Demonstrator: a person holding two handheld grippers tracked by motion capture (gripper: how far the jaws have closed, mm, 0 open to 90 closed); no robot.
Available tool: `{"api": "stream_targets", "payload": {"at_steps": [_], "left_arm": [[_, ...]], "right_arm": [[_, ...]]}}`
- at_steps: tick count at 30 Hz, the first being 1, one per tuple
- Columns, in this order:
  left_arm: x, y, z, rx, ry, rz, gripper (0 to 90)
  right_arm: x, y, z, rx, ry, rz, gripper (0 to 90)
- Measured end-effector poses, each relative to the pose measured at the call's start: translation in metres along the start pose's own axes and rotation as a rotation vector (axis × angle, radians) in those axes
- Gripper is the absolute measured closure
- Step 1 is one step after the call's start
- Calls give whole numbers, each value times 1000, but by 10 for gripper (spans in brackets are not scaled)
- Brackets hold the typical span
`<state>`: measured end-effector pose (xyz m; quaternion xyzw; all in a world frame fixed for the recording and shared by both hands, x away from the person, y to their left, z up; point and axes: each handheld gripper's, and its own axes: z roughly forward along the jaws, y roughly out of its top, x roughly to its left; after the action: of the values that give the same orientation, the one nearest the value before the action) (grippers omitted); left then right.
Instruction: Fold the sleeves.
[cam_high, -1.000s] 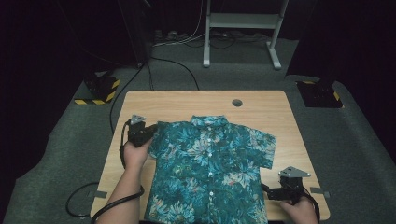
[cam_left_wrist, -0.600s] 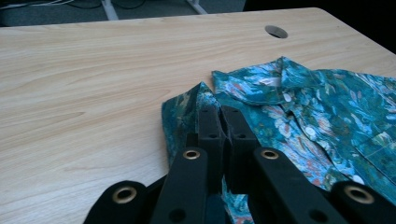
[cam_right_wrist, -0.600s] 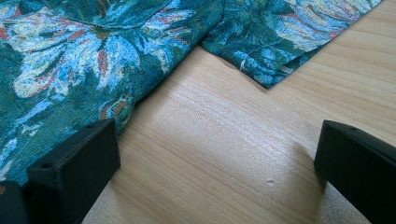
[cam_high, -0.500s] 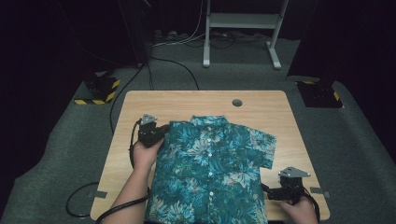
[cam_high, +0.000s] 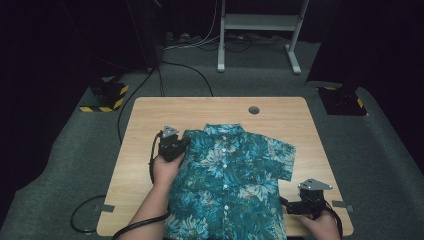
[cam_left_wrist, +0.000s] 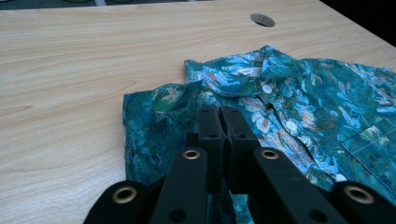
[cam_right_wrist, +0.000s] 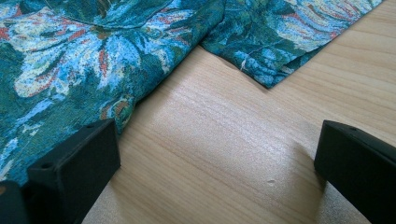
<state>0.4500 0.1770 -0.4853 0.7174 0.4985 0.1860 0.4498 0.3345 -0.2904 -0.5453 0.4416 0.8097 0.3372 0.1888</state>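
Note:
A teal floral short-sleeved shirt (cam_high: 230, 180) lies buttoned and face up on the wooden table (cam_high: 210, 110), collar toward the far side. My left gripper (cam_high: 180, 146) sits at the shirt's left shoulder, jaws shut on the sleeve. In the left gripper view that sleeve (cam_left_wrist: 154, 116) is folded inward with its darker inner side up, and the black jaws (cam_left_wrist: 223, 114) meet over the cloth beside the collar (cam_left_wrist: 275, 65). My right gripper (cam_high: 289, 205) rests near the table's front right corner, open. Its jaws (cam_right_wrist: 215, 149) stand wide over bare wood just beside the shirt's hem (cam_right_wrist: 70, 56).
A round cable hole (cam_high: 254, 109) sits near the table's far edge. The other sleeve (cam_high: 281, 156) lies spread out flat to the right. Cables trail off the table's left side onto the grey floor, and a white stand (cam_high: 260, 30) is behind the table.
My left gripper has moved rightward toward the collar, drawing the sleeve in over the shirt's body. The right gripper has stayed put.

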Motion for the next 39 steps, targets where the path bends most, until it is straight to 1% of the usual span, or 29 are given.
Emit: {"api": "stream_targets", "payload": {"at_steps": [4, 5, 12, 15, 19, 20, 22, 24, 28, 29, 32, 34, 35, 36, 37, 39], "left_arm": [[-8, -5, 7, 7, 16, -3, 874], [-10, -6, 9, 10, 21, 2, 874], [-21, -14, 25, 45, 60, 11, 874], [-25, -17, 31, 57, 68, 15, 874], [-30, -20, 40, 73, 80, 13, 872], [-30, -20, 40, 73, 80, 13, 871], [-34, -22, 46, 82, 87, 5, 870], [-37, -23, 49, 89, 93, 8, 866], [-39, -25, 54, 105, 102, 5, 849], [-40, -25, 55, 106, 102, 4, 839], [-41, -25, 56, 104, 105, 2, 761], [-41, -23, 55, 91, 96, -7, 696], [-42, -21, 54, 86, 87, -5, 667], [-42, -21, 54, 86, 87, -5, 639], [-43, -19, 53, 82, 76, 7, 616], [-44, -15, 51, 69, 71, 9, 559]], "right_arm": [[0, 0, 0, 0, 0, 0, 0], [0, 0, 0, 0, 0, 0, 0], [0, 0, 0, 0, 0, 1, 0], [0, 0, 0, 0, 0, 0, 0], [0, 0, 0, 0, 1, 1, 0], [0, 0, 0, 0, 1, 1, 0], [0, 0, 0, -1, 2, 1, 0], [0, 0, 0, -1, 3, 1, 1], [0, 0, 0, -1, 4, 0, 1], [0, 0, 0, 0, 4, 1, 1], [0, 0, 0, -1, 5, 0, 1], [0, 0, 0, 0, 5, 1, 1], [0, 0, 0, 0, 4, 0, 0], [0, 0, 0, 0, 4, 0, 0], [0, 0, 0, 0, 4, -1, 0], [0, 0, 0, 0, 4, -2, 0]]}}
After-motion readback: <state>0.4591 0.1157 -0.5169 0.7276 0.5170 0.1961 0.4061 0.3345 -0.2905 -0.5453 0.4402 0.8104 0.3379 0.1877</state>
